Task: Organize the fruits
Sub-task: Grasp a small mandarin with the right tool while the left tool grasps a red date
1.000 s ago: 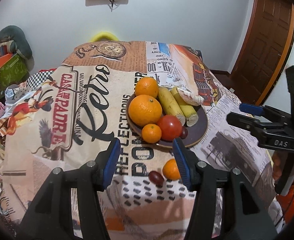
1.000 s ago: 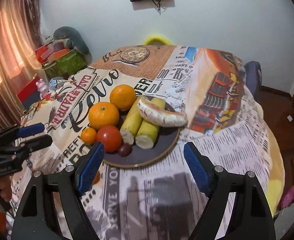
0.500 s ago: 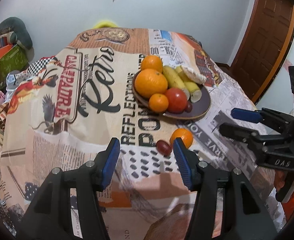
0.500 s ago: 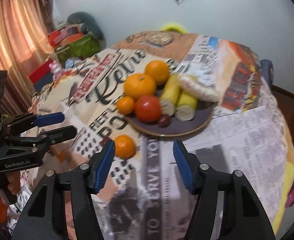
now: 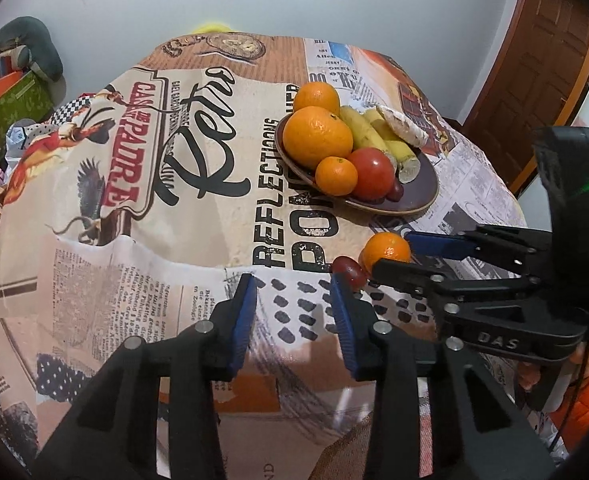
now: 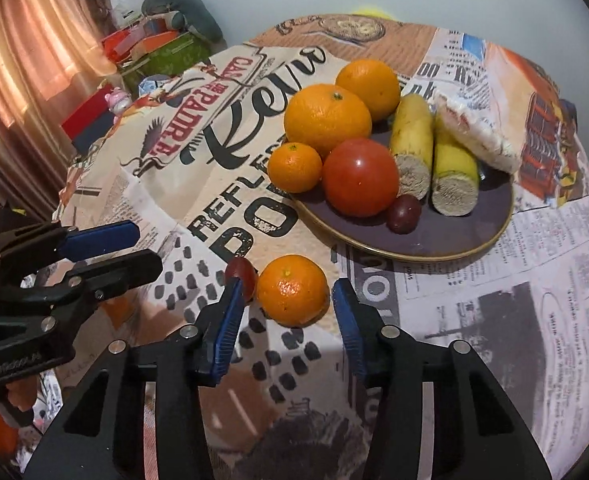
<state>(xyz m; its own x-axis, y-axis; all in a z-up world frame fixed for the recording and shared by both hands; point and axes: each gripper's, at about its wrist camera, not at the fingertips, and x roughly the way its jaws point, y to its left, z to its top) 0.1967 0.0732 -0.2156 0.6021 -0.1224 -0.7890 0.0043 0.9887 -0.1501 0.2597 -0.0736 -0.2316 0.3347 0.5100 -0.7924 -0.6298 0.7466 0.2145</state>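
Right hand-held gripper (image 6: 284,300) closing around a loose mandarin (image 6: 293,290) on the bench (image 6: 494,320), plate (image 6: 490,216) at one o'clock.

Mandarin dead ahead at twelve o'clock between the right jaws, pads not yet touching its skin, jaws narrowing; round fruit, no long axis to align with. Dark grape (image 6: 242,273) touching the left pad's tip at eleven o'clock, just beside the mandarin. Left hand-held gripper (image 5: 292,298) farther off, empty, jaws also closing on nothing, with both fruits at one o'clock beyond its right pad. Right wrist view: clearance on either side of the mandarin. Left wrist view only: the right tool from the side, reaching in from three o'clock, one finger in front of the fruit and one behind.
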